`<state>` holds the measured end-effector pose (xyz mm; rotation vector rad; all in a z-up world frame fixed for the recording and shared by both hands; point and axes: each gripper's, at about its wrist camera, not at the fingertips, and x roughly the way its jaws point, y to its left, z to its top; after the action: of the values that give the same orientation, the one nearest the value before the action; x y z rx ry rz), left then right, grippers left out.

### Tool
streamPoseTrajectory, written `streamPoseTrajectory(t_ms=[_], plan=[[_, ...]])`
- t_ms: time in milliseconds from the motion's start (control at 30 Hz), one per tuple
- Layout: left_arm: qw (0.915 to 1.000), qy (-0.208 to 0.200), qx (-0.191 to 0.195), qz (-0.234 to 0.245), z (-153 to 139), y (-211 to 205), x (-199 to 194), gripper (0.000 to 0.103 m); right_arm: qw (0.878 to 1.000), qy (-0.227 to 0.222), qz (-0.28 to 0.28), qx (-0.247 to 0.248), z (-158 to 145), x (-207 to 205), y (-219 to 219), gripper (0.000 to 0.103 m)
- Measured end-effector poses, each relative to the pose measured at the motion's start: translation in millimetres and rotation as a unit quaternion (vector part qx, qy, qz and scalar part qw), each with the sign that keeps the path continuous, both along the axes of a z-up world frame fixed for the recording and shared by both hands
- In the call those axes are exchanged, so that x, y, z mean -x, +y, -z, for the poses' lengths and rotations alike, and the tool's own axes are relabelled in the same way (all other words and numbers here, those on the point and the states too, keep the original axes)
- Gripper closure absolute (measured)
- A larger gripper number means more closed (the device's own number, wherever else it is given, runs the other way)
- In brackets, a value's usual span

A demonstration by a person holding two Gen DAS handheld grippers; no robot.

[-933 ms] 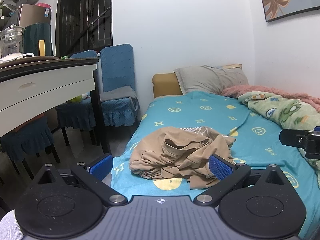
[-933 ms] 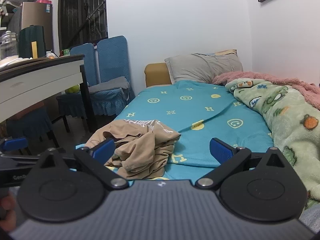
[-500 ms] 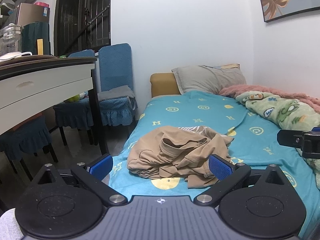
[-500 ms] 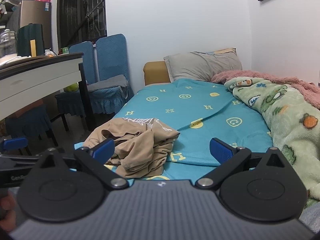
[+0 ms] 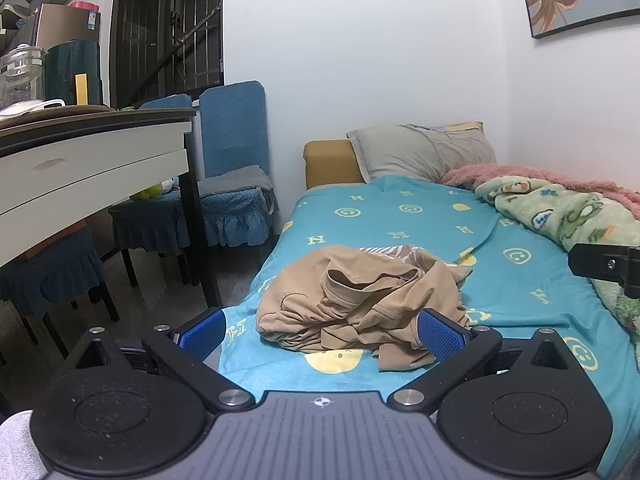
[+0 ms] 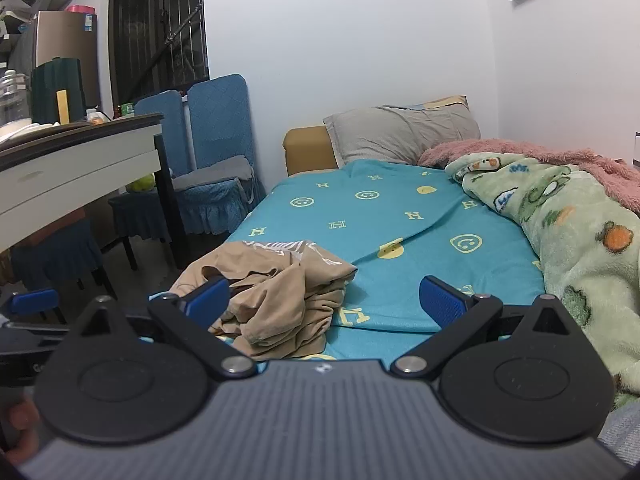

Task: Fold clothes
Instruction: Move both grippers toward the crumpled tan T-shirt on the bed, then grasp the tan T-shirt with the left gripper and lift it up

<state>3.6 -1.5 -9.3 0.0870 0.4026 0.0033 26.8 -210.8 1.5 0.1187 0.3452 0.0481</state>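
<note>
Both claws are wide open and hold nothing. The left claw (image 5: 320, 332) hangs just in front of the tan clothes (image 5: 360, 304), so it can reach in and grab. The right claw (image 6: 324, 304) waits on the right side of the clothes, ready for an edge. The clothes lie in a messy heap on the near end of the bed (image 5: 520, 280), not folded yet. Compared with a moment ago, the heap sits a bit lower in both views. Behind the clothes is a gray pillow (image 5: 420, 152).
</note>
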Motion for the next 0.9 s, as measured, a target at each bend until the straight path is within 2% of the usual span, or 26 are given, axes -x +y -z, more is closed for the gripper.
streamPoseTrajectory(t_ms=[200,333,467,533,633,733,800,900], plan=[[0.9999,0.005,0.005,0.009,-1,0,-1,0.000,1.000,-0.006,0.002,0.000,-2,2,0,0.000],[0.9979,0.020,0.043,0.044,-5,5,-14,0.000,1.000,-0.025,0.000,-0.005,-18,2,-4,0.000],[0.9921,0.069,0.094,0.048,-9,14,-55,0.000,0.995,-0.080,-0.004,-0.061,-47,-7,-25,0.000],[0.9915,0.082,0.093,0.040,-10,15,-80,0.000,0.992,-0.101,-0.003,-0.072,-62,-20,-32,0.000],[0.9918,0.101,0.073,0.029,-8,16,-124,0.001,0.990,-0.120,-0.007,-0.075,-74,-47,-38,0.000],[0.9866,0.136,0.085,0.031,2,21,-168,0.002,0.989,-0.124,-0.008,-0.076,-68,-71,-41,0.000],[0.9821,0.158,0.096,0.036,13,24,-194,0.008,0.988,-0.132,-0.005,-0.075,-54,-80,-40,0.000],[0.9773,0.182,0.103,0.032,36,28,-224,0.021,0.989,-0.111,0.006,-0.093,-26,-92,-44,0.000]])
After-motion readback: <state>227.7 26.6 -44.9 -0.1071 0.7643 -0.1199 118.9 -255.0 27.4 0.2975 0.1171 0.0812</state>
